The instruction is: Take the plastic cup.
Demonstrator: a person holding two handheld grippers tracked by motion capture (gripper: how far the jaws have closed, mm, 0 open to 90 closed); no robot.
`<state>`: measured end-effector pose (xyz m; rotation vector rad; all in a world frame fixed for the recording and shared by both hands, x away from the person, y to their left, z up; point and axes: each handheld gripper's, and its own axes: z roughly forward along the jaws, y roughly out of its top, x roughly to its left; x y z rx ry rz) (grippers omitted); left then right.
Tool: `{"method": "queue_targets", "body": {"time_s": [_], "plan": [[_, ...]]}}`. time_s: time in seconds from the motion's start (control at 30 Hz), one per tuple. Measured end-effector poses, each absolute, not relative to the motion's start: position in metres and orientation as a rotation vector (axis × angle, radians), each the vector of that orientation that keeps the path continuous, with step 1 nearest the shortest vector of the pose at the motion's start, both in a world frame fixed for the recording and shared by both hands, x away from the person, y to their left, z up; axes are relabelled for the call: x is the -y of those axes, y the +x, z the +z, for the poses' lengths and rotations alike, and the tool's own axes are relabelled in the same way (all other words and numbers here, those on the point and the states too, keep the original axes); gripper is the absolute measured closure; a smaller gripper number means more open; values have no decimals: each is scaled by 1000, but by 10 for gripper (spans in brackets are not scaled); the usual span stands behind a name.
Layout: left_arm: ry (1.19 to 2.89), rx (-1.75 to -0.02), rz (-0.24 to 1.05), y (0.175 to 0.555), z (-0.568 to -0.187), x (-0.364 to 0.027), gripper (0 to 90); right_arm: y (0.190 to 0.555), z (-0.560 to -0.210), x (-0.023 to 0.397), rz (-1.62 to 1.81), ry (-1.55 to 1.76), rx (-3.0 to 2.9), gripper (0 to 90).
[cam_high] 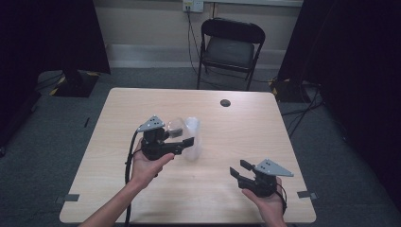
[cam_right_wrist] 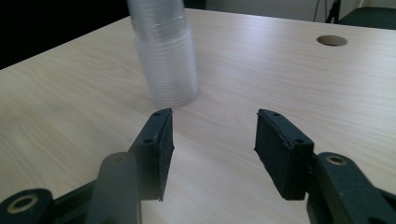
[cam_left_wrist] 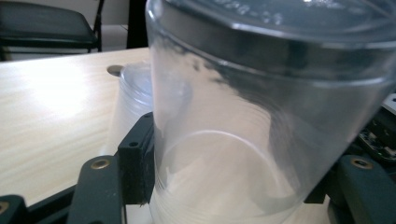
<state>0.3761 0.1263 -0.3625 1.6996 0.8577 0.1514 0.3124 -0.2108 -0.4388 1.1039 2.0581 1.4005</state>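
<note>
A single clear plastic cup [cam_left_wrist: 261, 116] stands upright between the jaws of my left gripper [cam_left_wrist: 233, 172], which press on both its sides. From above, that cup [cam_high: 176, 126] sits just beside the left gripper [cam_high: 182, 135], over the middle of the table. Right behind it, a stack of clear cups [cam_high: 192, 138] stands on the table [cam_high: 227, 127]; the stack [cam_left_wrist: 133, 100] shows past the held cup. My right gripper [cam_high: 239, 169] hovers near the front right, open, nothing between its jaws. It [cam_right_wrist: 212, 140] points at the stack [cam_right_wrist: 166, 60].
A round cable hole [cam_high: 225, 102] lies in the tabletop near the far edge, hole [cam_right_wrist: 331, 40] also ahead of the right gripper. A black folding chair [cam_high: 230, 49] stands beyond the table. Dark curtains hang at both sides.
</note>
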Motion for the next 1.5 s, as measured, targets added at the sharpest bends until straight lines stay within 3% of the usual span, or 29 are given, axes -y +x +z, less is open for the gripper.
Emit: {"method": "queue_targets", "body": {"time_s": [0.23, 0.7, 1.5], "plan": [[1724, -869, 165, 377, -371, -125, 369, 319, -427, 188, 1415, 1014, -2078, 468], [1736, -879, -9, 379, -390, -110, 378, 321, -444, 166, 1485, 922, -2063, 497], [1678, -929, -308, 380, -407, -101, 378, 306, -431, 151, 1538, 736, -2021, 612]]}}
